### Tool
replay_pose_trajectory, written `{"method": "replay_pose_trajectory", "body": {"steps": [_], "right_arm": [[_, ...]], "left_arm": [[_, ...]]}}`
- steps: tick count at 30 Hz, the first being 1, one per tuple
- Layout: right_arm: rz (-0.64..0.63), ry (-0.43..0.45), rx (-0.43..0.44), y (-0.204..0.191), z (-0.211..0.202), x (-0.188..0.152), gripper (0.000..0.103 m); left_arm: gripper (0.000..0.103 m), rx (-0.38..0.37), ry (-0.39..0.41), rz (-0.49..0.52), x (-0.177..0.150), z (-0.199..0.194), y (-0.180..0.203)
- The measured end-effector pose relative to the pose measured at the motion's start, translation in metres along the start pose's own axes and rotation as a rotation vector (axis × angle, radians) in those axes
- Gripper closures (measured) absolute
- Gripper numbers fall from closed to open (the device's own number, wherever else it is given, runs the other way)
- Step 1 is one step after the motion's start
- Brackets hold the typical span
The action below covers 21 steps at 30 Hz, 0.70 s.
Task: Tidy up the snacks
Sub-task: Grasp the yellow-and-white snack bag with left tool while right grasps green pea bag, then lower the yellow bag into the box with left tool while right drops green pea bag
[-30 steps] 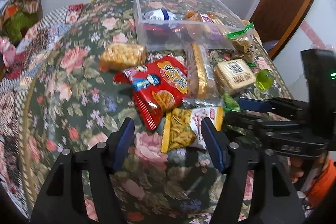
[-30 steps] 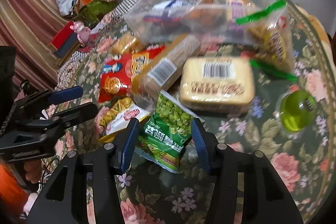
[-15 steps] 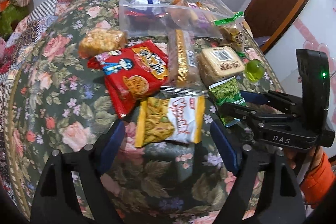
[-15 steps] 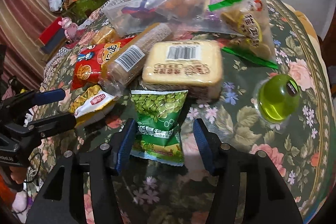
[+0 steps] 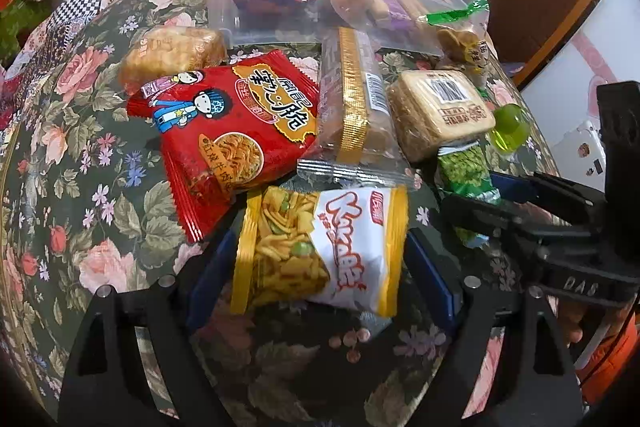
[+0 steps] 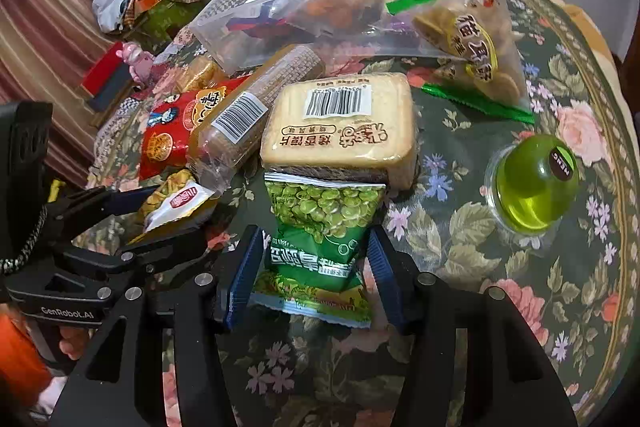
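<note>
Black tongs (image 5: 320, 267), blue pads, orange sleeve (image 5: 608, 359)

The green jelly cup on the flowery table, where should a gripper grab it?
Probably grip the green jelly cup across its round body, coming from above. It stands alone on the tablecloth, clear of the packets, so fingers fit either side. Its dome looks smooth, so squeeze low near the wider clear rim.

My left gripper (image 5: 320, 267) straddles the yellow-and-white snack packet (image 5: 320, 247) — blue pads either side, spread wide, not clearly pressing. Beyond it lie the red noodle packet (image 5: 232, 131) and the clear bin (image 5: 224, 3); my right gripper (image 5: 500, 203) holds the green pea packet (image 5: 466, 171).
</note>
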State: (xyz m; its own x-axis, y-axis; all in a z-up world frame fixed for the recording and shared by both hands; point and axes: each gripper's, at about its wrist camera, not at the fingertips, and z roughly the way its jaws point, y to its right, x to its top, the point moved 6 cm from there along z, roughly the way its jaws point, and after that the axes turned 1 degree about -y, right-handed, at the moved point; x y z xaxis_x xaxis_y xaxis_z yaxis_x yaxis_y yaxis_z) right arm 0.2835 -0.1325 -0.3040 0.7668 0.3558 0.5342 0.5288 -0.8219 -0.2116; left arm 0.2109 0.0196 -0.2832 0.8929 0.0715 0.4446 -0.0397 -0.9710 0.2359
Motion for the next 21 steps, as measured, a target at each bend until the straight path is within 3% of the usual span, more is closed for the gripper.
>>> {"method": "replay_pose_trajectory", "body": {"steps": [2, 4, 10, 21], "right_arm": [[-0.029, 0.009, -0.037, -0.004, 0.001, 0.000, 0.057], [-0.048, 0.018, -0.061, -0.002, 0.000, -0.001, 0.063], [-0.022, 0.009, -0.031, 0.002, -0.006, -0.002, 0.066], [-0.003, 0.061, -0.034, 0.003, -0.033, 0.001, 0.067]], "left_arm": [[0.020, -0.005, 0.013, 0.006, 0.001, 0.001, 0.001], [0.028, -0.002, 0.024, 0.016, 0.000, 0.001, 0.002], [0.043, -0.019, 0.038, 0.035, -0.004, -0.010, 0.004], [0.044, 0.006, 0.127, 0.059, -0.003, -0.055, 0.010]]}}
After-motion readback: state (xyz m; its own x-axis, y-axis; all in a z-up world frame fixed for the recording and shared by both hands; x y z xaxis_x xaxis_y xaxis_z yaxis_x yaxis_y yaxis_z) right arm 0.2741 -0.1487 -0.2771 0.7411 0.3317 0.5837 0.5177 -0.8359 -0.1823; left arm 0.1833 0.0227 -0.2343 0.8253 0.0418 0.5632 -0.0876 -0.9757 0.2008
